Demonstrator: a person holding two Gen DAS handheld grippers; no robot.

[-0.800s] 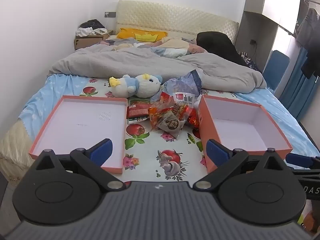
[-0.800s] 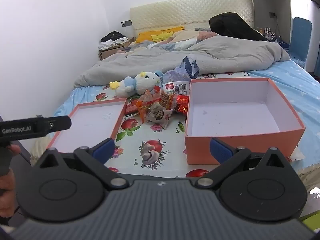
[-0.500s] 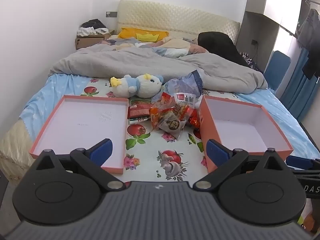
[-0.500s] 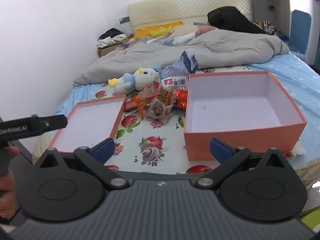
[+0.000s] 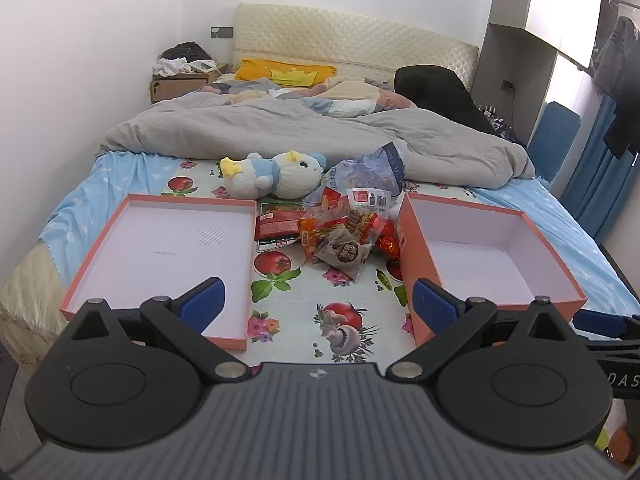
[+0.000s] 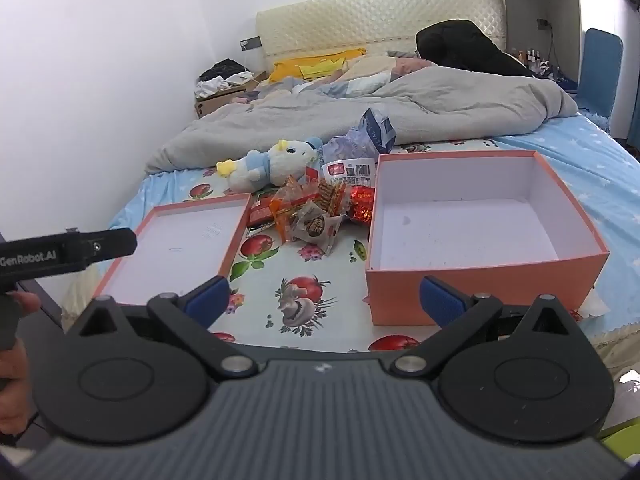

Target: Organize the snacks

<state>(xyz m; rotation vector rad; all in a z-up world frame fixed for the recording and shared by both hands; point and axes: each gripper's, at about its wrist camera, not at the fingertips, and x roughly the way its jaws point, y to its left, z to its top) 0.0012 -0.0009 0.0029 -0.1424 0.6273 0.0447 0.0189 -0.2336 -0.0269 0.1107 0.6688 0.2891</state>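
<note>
A pile of wrapped snacks (image 5: 338,232) lies on the fruit-print cloth between a shallow orange box lid (image 5: 168,248) on the left and a deeper, empty orange box (image 5: 488,256) on the right. The pile (image 6: 316,216), lid (image 6: 180,244) and box (image 6: 472,220) also show in the right wrist view. My left gripper (image 5: 316,308) is open and empty, held near the bed's front edge, well short of the snacks. My right gripper (image 6: 324,300) is open and empty, just in front of the deep box.
A blue-and-white plush toy (image 5: 276,176) and a crumpled blue bag (image 5: 372,168) lie behind the snacks. A grey duvet (image 5: 312,132) covers the far half of the bed. The left gripper's body (image 6: 68,252) shows at the left of the right wrist view.
Both grippers have drifted slightly forward and upward toward the bed. Both stay open. Nothing on the bed has moved.
</note>
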